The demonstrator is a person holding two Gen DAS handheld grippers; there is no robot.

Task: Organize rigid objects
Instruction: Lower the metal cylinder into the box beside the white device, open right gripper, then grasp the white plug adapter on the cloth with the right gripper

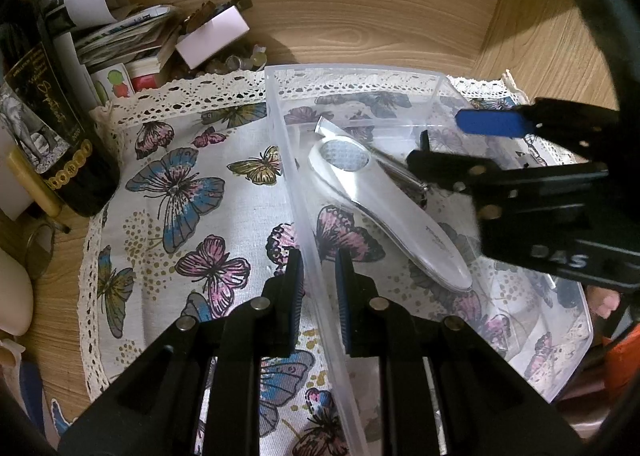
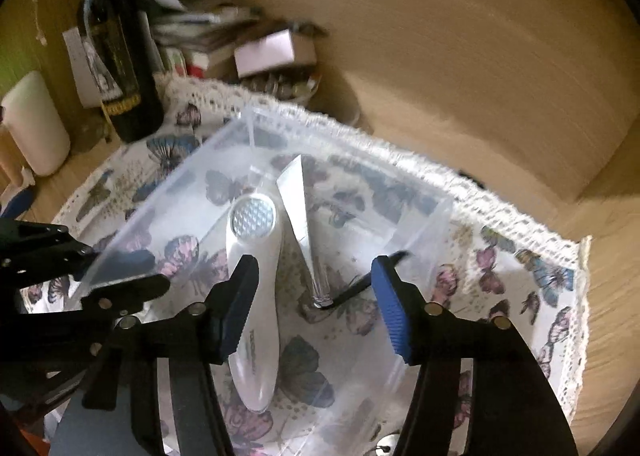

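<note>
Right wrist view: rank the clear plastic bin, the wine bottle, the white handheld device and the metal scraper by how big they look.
1. Clear plastic bin, largest.
2. Wine bottle.
3. White handheld device; being nearer the camera, it may really be shorter than the bottle.
4. Metal scraper, smallest.

Bottle (image 1: 48, 128) and clutter (image 1: 160, 36) crowd the bin's (image 1: 360, 70) left.
</note>
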